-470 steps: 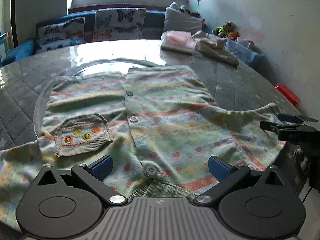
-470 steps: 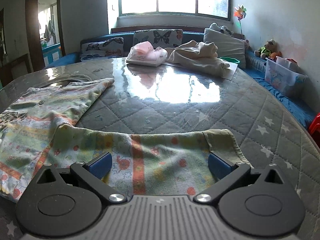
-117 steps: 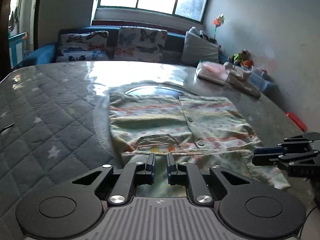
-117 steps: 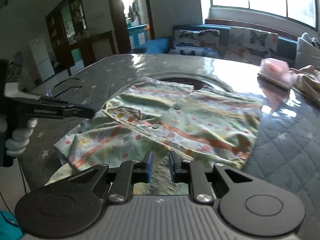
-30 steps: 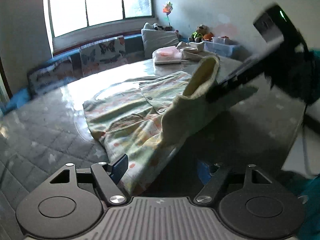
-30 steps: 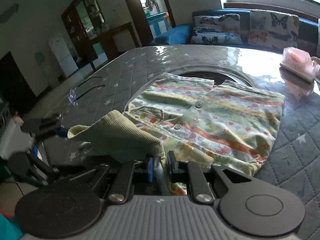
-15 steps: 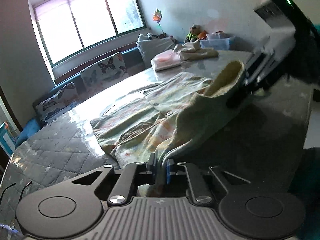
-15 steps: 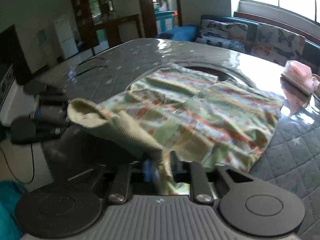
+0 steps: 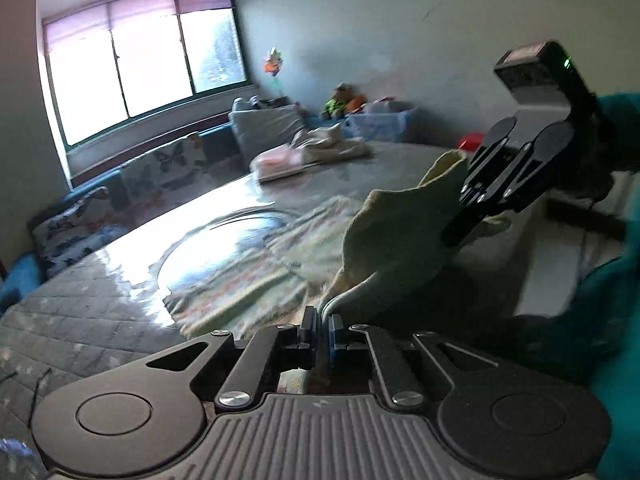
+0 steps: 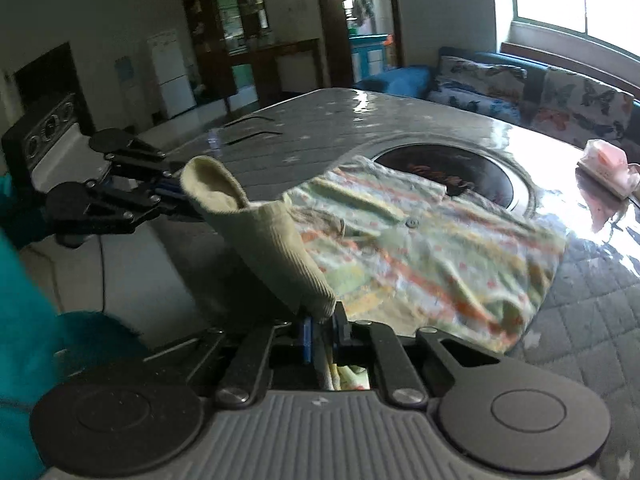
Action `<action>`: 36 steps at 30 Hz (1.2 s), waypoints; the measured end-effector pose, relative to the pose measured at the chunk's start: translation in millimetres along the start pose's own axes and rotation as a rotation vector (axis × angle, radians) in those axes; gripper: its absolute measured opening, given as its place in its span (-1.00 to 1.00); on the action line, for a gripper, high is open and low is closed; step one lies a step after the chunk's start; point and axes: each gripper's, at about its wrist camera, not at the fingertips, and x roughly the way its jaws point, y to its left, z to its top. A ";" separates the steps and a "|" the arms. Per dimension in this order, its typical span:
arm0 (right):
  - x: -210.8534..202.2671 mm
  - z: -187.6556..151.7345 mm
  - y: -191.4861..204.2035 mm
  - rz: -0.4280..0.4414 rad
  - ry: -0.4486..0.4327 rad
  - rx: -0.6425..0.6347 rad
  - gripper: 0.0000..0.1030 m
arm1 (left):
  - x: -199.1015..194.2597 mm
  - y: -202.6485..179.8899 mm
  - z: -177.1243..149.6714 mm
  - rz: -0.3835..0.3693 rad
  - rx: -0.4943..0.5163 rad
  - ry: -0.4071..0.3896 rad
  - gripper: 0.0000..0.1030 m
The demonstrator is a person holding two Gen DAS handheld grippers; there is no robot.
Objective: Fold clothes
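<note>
Two hand-held grippers have the same garment pinched between them. The left hand-held gripper (image 9: pixel 323 330) has its jaws drawn tight on the cloth, a thin fold caught between the blue pads, after closing down on it just now. The right hand-held gripper (image 10: pixel 322 334) is likewise clamped narrow on the ribbed hem, which bunches up over its fingertips.

Between the two, the plain yellowish band of the shirt (image 10: pixel 420 256) is lifted off the bench (image 10: pixel 592 320) and hangs in a sagging arc, its inner side showing. The rest of the shirt, striped and dotted in green, orange and cream with a row of buttons, still lies spread on the quilted grey cover, next to a round glossy inset (image 10: pixel 448 168) in the bench top.

Farther along the bench sits a small pile of pink and cream folded things (image 9: pixel 308 154). Beyond it runs a blue sofa with butterfly cushions (image 10: pixel 532 92) under the bright window. A teal sleeve (image 10: pixel 24 320) shows at the frame edge.
</note>
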 end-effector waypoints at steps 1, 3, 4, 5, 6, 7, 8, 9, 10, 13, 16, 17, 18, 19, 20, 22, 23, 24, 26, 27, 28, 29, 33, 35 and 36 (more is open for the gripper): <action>-6.6 0.3 3.3 0.001 -0.001 -0.005 -0.85 | -1.1 -0.1 2.4 -0.002 -0.009 -0.008 -0.88; -15.3 3.8 6.5 -0.006 -0.007 -0.021 -0.85 | -3.3 -0.4 7.3 -0.007 -0.026 -0.023 -0.88; -17.8 6.5 6.1 -0.010 -0.010 -0.030 -0.85 | -4.4 -0.5 9.7 -0.009 -0.034 -0.031 -0.88; -18.2 8.6 4.7 -0.014 -0.013 -0.035 -0.85 | -3.0 0.8 12.1 -0.009 -0.044 -0.037 -0.88; -16.7 11.4 1.9 -0.020 -0.015 -0.036 -0.85 | 1.6 4.9 14.7 -0.004 -0.057 -0.039 -0.88; -14.5 15.2 -2.2 -0.028 -0.018 -0.036 -0.85 | 7.1 10.0 17.8 0.001 -0.071 -0.039 -0.88; -12.8 18.1 -5.8 -0.033 -0.021 -0.035 -0.85 | 12.4 15.1 20.8 0.006 -0.083 -0.038 -0.88; -9.9 21.6 -9.4 -0.039 -0.027 -0.036 -0.85 | 16.7 20.2 23.3 0.013 -0.092 -0.039 -0.88; -6.9 25.7 -13.4 -0.047 -0.035 -0.037 -0.85 | 21.0 25.1 25.5 0.019 -0.099 -0.040 -0.88; 0.3 39.4 -28.9 -0.068 -0.053 -0.034 -0.85 | 36.7 41.5 31.7 0.035 -0.110 -0.041 -0.88; 10.5 54.8 -47.6 -0.090 -0.061 -0.035 -0.85 | 54.1 59.8 36.1 0.050 -0.129 -0.028 -0.88; 17.3 61.0 -55.7 -0.098 -0.059 -0.035 -0.85 | 61.5 66.3 37.6 0.059 -0.130 -0.021 -0.88; 24.3 67.4 -63.7 -0.105 -0.058 -0.036 -0.85 | 69.4 73.1 38.8 0.067 -0.133 -0.013 -0.88; 31.4 73.7 -71.5 -0.111 -0.056 -0.038 -0.86 | 77.6 80.1 39.5 0.071 -0.139 -0.003 -0.88; 39.0 79.5 -79.4 -0.116 -0.052 -0.034 -0.86 | 85.4 87.2 39.6 0.075 -0.145 0.007 -0.88; 56.7 88.0 -94.1 -0.130 -0.038 -0.021 -0.86 | 103.0 101.0 39.9 0.083 -0.165 0.033 -0.88; 65.9 91.2 -100.2 -0.139 -0.031 -0.020 -0.86 | 112.2 108.3 39.4 0.085 -0.184 0.050 -0.88; 75.3 93.5 -105.8 -0.148 -0.024 -0.015 -0.86 | 120.6 115.1 38.3 0.089 -0.204 0.066 -0.88; 94.4 96.7 -116.2 -0.163 -0.012 -0.003 -0.86 | 137.3 126.0 36.3 0.099 -0.228 0.095 -0.88; 102.8 97.4 -120.2 -0.171 -0.008 0.004 -0.86 | 144.1 130.5 34.8 0.104 -0.239 0.105 -0.88; 110.2 97.5 -123.8 -0.178 -0.007 0.013 -0.86 | 149.7 135.0 33.3 0.109 -0.251 0.116 -0.88; 116.0 97.3 -126.3 -0.184 -0.006 0.019 -0.86 | 155.4 139.6 31.9 0.113 -0.264 0.124 -0.88; 141.9 92.7 -137.9 -0.215 0.002 0.062 -0.84 | 173.5 149.2 24.3 0.133 -0.307 0.160 -0.87; 153.6 89.1 -143.8 -0.232 0.014 0.091 -0.81 | 182.3 151.5 21.0 0.142 -0.317 0.183 -0.81; 158.0 87.0 -146.6 -0.250 0.015 0.101 -0.66 | 186.4 152.2 20.4 0.147 -0.322 0.192 -0.78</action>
